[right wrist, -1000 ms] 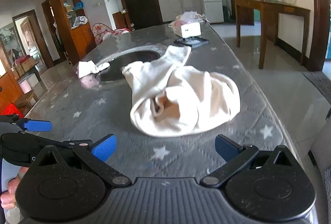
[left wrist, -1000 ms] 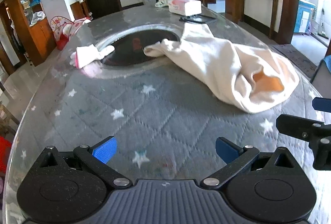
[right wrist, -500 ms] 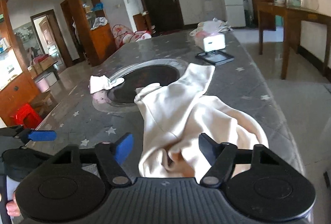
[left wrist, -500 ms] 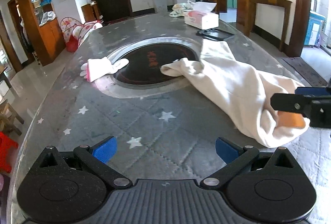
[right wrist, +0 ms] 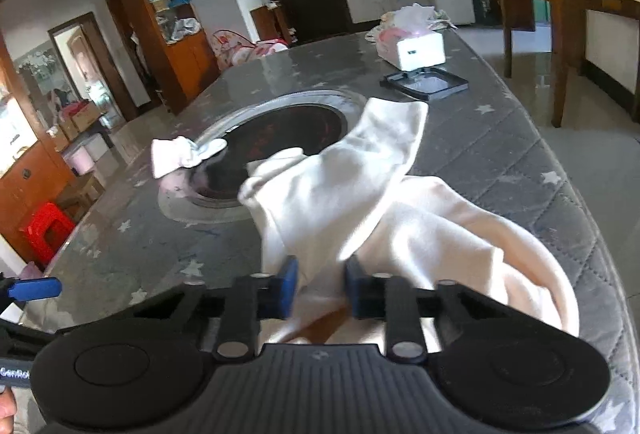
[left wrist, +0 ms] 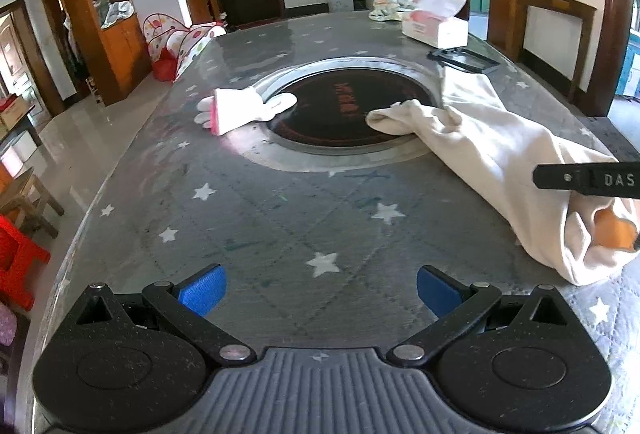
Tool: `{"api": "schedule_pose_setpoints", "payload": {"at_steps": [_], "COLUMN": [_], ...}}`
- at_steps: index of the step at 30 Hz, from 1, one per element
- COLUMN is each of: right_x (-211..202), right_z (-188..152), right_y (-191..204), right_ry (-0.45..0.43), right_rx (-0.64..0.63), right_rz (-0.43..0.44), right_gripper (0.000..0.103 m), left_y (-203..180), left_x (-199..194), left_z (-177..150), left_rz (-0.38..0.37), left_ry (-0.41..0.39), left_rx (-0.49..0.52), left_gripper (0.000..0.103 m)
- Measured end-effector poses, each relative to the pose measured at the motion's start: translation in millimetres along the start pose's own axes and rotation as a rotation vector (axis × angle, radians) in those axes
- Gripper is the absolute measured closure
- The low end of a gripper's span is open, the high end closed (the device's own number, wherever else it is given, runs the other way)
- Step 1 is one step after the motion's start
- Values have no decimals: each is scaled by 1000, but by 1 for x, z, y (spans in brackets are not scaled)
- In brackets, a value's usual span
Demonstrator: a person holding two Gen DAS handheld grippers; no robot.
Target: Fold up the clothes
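left gripper (left wrist: pixel 318 290): fingers apart, over bare table (left wrist: pixel 280 218), holding nothing | glove (left wrist: pixel 240 107): lay at hotplate (left wrist: pixel 344 109) rim | cream garment (right wrist: pixel 360 193): lay crumpled on table's right side, one leg over hotplate | right gripper (right wrist: pixel 318 288): fingers pinched on garment's near edge

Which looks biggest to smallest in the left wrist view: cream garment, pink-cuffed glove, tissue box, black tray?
1. cream garment, by far.
2. pink-cuffed glove.
3. tissue box and black tray look alike; both lie farther from the camera, so no ranking.
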State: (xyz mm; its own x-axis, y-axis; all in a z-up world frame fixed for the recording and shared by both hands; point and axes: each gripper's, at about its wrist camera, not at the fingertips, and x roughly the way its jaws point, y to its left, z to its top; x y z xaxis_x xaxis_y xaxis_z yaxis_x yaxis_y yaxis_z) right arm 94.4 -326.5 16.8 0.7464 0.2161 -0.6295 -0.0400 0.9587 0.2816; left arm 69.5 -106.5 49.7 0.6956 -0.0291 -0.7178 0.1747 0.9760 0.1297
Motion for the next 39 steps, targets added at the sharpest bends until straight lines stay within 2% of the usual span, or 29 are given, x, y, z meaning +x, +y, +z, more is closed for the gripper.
{"api": "schedule_pose_setpoints", "payload": {"at_steps": [2,8,15,18,22,25,31,34,39], "right_x": [-7,-32,-60,-71,-85,-93,-104,-104,-96], "right_z": [-2,-15,-48,-65,-71,-67,-51,-36,-17], "right_y": [6,38,90,107,98,78,24,-8,-51], "right_ry": [-18,-34,10,17,15,3,-39,-70,-110], "right_rx": [-25,-140,-286,-328,-334,-312,-224,-159,-64], "right_rz": [14,104,268,293,238,160,2,-71,-171], "right_gripper": [94,98,101,99,95,82,80,80,72], "left_y": [5,16,14,8,-2,-13,-46,-59,-74], "left_x": [-3,-20,-52,-60,-63,-63,-54,-43,-20], "left_z": [0,1,3,0,0,5,17,25,39], "left_rz": [9,0,-73,-116,-146,-189,-261,-264,-258], "left_ry": [-7,-39,-104,-116,-122,-127,-119,-107,-68], "left_rx": [-6,-28,3,36,63,80,137,149,129], "left_gripper": [0,0,0,0,0,0,0,0,0]}}
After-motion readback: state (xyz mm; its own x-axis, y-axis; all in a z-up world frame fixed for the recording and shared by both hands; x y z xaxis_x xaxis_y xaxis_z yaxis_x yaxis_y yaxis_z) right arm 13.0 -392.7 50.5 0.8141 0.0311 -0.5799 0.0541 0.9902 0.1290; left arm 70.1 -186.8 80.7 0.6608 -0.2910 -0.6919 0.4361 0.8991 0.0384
